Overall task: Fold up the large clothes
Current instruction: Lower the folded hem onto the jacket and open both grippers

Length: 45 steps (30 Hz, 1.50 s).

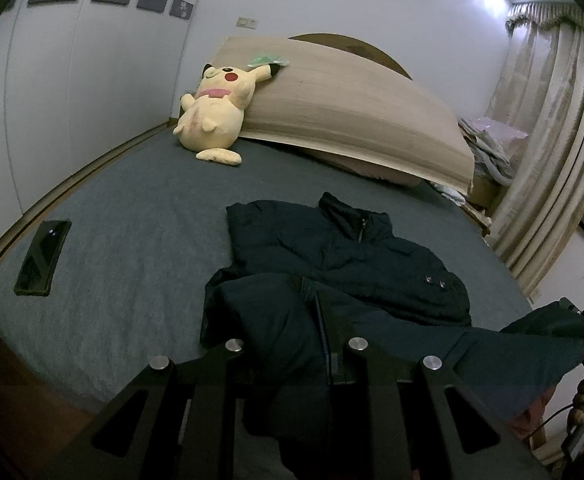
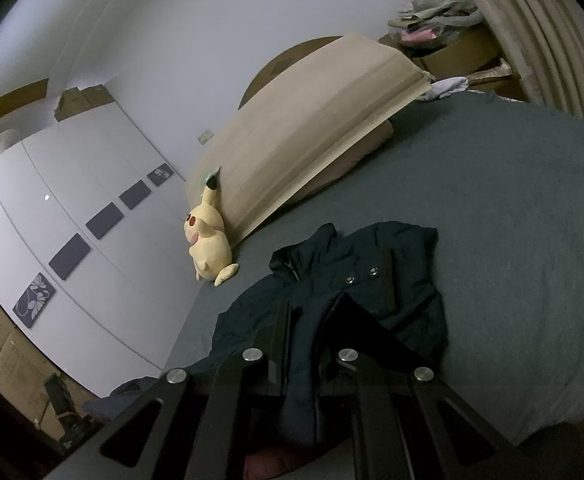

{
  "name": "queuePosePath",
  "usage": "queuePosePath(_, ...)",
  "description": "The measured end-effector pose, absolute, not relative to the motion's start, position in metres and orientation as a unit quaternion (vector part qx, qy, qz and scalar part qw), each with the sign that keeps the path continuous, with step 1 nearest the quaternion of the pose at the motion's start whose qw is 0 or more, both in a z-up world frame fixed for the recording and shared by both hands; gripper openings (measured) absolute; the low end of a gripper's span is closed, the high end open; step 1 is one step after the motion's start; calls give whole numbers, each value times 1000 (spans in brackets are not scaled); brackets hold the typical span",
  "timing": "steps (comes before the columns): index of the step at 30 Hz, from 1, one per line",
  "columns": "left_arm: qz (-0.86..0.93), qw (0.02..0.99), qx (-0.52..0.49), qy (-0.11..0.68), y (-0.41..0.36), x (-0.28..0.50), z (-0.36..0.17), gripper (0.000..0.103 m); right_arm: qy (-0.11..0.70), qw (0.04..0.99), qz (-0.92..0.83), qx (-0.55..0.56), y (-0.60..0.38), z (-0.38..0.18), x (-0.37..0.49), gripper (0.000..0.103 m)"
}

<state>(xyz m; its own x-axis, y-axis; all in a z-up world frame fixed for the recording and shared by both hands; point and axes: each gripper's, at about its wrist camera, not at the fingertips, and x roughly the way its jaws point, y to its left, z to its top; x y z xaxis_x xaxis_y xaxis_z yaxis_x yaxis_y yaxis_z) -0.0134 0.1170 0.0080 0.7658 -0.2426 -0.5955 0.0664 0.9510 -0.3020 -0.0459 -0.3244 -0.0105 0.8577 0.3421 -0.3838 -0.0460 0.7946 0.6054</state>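
Left wrist view: your left claw (image 1: 292, 332) is clamped on the hem of the dark jacket (image 1: 343, 256) lying on the bed (image 1: 132, 216); thin bite, it could slip if you pull.

Right wrist view: your right claw (image 2: 311, 320) pinches jacket fabric too; uneven lifting would skew the fold.

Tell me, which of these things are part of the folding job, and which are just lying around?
Part of the job:
- dark jacket
- left gripper and right gripper, both holding its fabric

Just lying about:
- yellow plush toy
- phone
- beige board
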Motion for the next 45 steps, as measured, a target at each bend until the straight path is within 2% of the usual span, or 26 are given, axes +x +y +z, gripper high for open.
queuePosePath(45,-60,930,-95,351,102,54,14,19,246,914,91,309,-337,-6,19,8)
